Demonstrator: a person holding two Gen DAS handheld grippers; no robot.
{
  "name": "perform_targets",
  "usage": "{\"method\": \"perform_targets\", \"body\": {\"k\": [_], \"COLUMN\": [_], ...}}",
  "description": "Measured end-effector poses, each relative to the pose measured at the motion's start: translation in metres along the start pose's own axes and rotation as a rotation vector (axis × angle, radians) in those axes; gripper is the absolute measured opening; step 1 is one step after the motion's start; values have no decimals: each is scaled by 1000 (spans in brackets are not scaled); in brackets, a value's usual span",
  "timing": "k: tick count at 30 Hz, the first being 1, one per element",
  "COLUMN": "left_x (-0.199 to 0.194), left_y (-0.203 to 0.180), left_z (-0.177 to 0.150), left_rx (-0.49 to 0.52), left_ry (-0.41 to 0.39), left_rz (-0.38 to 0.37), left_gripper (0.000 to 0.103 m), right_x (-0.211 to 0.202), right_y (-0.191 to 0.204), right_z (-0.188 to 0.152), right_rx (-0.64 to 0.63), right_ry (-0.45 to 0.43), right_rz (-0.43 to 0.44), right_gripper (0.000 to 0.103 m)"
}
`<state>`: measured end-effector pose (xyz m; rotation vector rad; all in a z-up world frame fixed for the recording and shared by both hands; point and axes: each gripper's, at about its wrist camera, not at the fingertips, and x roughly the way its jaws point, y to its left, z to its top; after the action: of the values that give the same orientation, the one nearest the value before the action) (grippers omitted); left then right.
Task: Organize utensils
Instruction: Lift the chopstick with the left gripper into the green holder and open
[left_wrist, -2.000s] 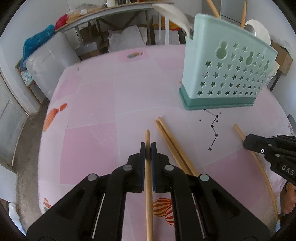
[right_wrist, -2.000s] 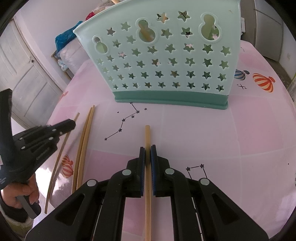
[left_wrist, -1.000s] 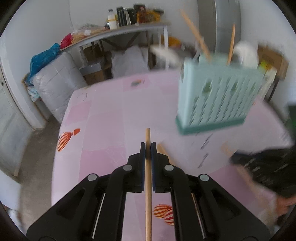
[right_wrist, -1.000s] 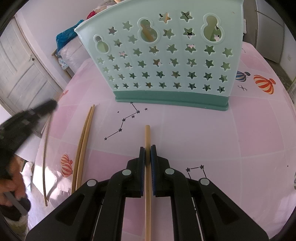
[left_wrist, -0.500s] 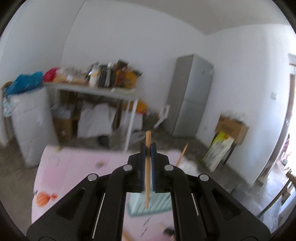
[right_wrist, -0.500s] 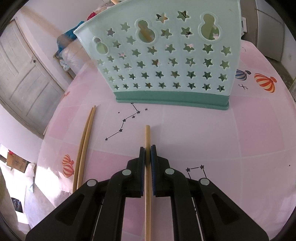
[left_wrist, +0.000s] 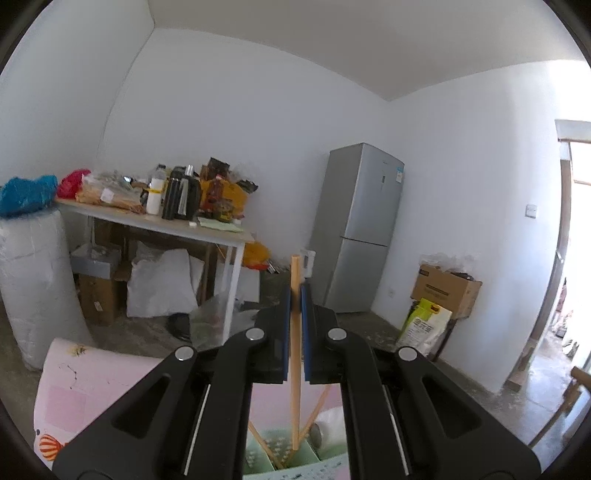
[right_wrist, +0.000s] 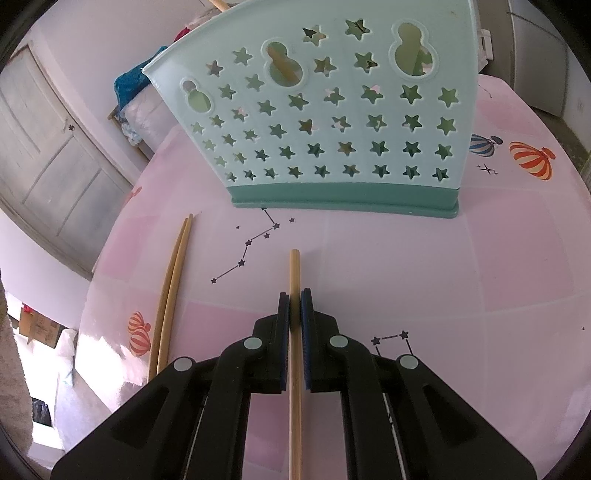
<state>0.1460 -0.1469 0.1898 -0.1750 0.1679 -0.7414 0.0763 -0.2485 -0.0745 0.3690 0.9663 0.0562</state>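
Observation:
My left gripper (left_wrist: 294, 291) is shut on a wooden chopstick (left_wrist: 295, 369) and points level across the room, high above the table. The stick hangs nearly upright, its lower end over the open top of the mint-green utensil holder (left_wrist: 266, 456), where other chopsticks (left_wrist: 263, 445) lean. In the right wrist view my right gripper (right_wrist: 294, 299) is shut on a second chopstick (right_wrist: 294, 269), low over the pink tablecloth (right_wrist: 406, 258), in front of the star-punched utensil holder (right_wrist: 332, 122). Two more chopsticks (right_wrist: 171, 280) lie side by side on the cloth to its left.
A white spoon-like thing (left_wrist: 332, 424) rests in the holder. Behind the table stand a cluttered side table (left_wrist: 155, 218), a grey fridge (left_wrist: 358, 229), cardboard boxes (left_wrist: 447, 288) and a wrapped bale (left_wrist: 33, 280). A door (right_wrist: 48, 155) is at the left.
My left gripper has risen with its chopstick from just over the table and tilted up to level, so the room now fills its view and the holder is below. The right gripper has not moved.

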Motion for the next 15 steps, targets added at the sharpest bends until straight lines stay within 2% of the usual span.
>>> {"method": "perform_targets", "body": {"k": [3,7,9,15], "left_x": [11,27,24,-16], "left_y": [-1,11,20,39], "left_z": [-20,-65,-77,-84], "left_rx": [30,-5,-28,-37], "left_ry": [4,108,129,73], "left_rz": [19,35,38,74], "left_gripper": [4,5,13,34], "right_x": [0,-1,-1,0], "right_y": [-1,-2,-2,-1], "right_z": [0,-1,-1,2], "right_rx": [4,9,9,2], "right_ry": [-1,-1,1,16], "right_rz": [3,9,9,11], "right_gripper": [7,7,7,7]}}
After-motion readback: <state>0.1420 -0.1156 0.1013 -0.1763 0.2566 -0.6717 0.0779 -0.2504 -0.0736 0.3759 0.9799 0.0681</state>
